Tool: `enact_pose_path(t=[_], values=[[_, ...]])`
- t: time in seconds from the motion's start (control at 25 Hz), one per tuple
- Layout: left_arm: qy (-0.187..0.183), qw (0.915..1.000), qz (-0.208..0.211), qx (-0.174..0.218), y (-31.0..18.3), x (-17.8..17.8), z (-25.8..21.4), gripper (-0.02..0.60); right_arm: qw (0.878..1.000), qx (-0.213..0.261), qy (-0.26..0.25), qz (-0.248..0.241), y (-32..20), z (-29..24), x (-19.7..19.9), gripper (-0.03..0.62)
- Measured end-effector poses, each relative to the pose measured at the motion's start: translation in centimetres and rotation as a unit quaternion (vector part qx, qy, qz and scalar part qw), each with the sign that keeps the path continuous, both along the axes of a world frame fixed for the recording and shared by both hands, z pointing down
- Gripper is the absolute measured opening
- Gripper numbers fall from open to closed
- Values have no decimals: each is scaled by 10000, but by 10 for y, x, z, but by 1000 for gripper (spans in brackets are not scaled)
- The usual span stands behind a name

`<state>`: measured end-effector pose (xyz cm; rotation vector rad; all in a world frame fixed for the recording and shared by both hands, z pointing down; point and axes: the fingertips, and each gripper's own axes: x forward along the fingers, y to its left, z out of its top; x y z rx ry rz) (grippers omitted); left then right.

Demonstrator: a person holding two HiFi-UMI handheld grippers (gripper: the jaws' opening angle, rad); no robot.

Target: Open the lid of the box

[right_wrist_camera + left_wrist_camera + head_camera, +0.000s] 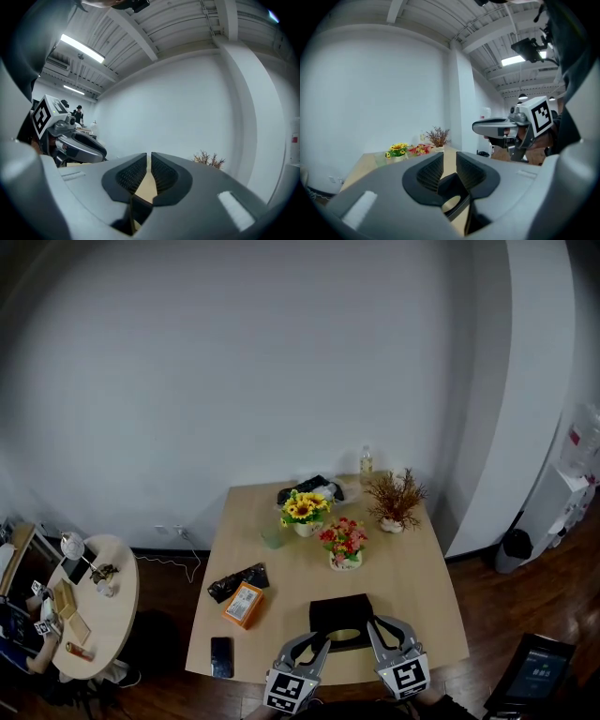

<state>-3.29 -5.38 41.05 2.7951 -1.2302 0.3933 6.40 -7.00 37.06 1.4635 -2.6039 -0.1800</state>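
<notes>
A black box (339,613) with an oval opening in its top lies near the front edge of the wooden table (412,587). My left gripper (314,641) is at its front left corner and my right gripper (389,626) at its front right corner. In the left gripper view the jaws (449,161) stand shut to a narrow slit, and the box (452,190) shows low down through the gap. The right gripper (149,161) is also shut, with a dark edge of the box (137,208) below it. I see nothing pressed between either pair of pads.
Further back on the table stand yellow flowers (305,510), red flowers (344,542), a dried plant (395,500) and a bottle (366,463). An orange packet (244,604), a black bag (237,581) and a phone (221,656) lie at the left. A round side table (94,615) is at far left.
</notes>
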Motion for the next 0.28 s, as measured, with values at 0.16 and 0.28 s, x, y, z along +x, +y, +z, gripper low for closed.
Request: enact_pose_path(t=[0.16,0.28], values=[[-14,10000,6,-24,1,0,2,66,9999,-54,-103,66,1,6,3,25],[-8,10000,17,-29,-1,2,3,66,9999,-66,-52,67,-1,6,4,25]])
